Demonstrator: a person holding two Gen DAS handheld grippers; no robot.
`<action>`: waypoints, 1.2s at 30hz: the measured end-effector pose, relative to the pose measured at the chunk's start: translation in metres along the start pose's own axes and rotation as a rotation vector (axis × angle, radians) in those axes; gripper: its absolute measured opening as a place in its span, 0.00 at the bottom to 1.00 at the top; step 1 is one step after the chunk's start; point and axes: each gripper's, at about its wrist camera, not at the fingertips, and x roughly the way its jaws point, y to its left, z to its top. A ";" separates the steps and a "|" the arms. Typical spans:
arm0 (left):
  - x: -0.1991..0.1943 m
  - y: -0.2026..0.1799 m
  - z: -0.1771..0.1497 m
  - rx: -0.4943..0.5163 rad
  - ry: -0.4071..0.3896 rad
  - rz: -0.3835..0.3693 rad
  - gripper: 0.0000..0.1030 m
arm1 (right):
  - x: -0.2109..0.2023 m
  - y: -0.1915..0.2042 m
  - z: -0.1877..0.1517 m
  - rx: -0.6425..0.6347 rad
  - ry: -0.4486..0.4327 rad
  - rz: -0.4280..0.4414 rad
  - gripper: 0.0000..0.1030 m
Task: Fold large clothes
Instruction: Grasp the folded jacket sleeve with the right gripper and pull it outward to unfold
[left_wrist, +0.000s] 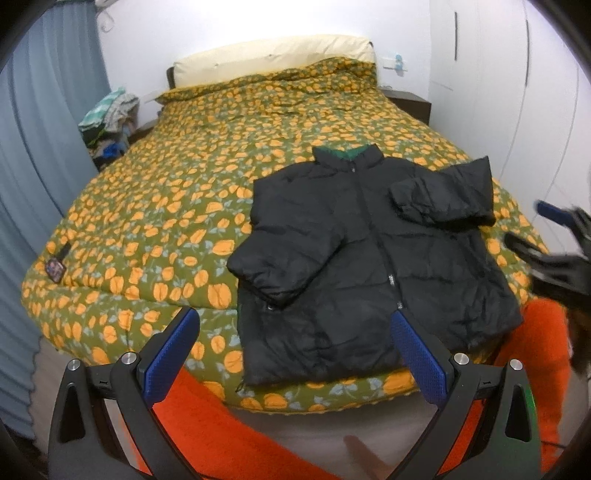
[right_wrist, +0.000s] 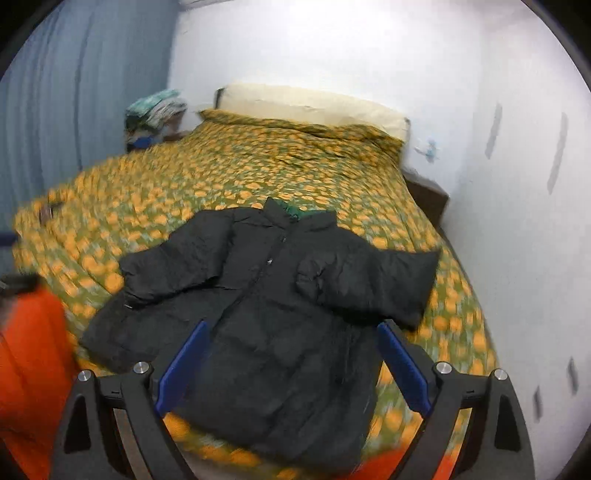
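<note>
A black puffer jacket (left_wrist: 369, 251) lies front up on the bed's near right part, zipped, collar away from me, with both sleeves folded in over the chest. The right wrist view also shows the jacket (right_wrist: 280, 314), blurred. My left gripper (left_wrist: 295, 325) hangs open above the bed's near edge, over the jacket's hem, holding nothing. My right gripper (right_wrist: 291, 336) is open above the jacket's lower body, empty. In the left wrist view the right gripper (left_wrist: 535, 225) appears at the far right, blurred.
The bed has a green quilt with orange flowers (left_wrist: 166, 206) and a cream pillow (left_wrist: 273, 55) at the head. A pile of clothes (left_wrist: 107, 122) sits at the far left. Blue curtains (left_wrist: 33, 166) hang left, white wardrobe doors (left_wrist: 517, 92) right. An orange sleeve (left_wrist: 543, 350) is close.
</note>
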 end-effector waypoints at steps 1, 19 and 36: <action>0.002 0.001 0.000 -0.005 0.004 0.002 1.00 | 0.016 -0.001 0.004 -0.034 0.010 -0.011 0.91; 0.042 0.034 -0.010 -0.106 0.127 0.087 1.00 | 0.336 -0.023 0.034 0.016 0.351 -0.068 0.23; 0.048 -0.004 0.011 -0.030 0.109 -0.007 1.00 | 0.007 -0.293 -0.036 0.641 -0.085 -0.352 0.12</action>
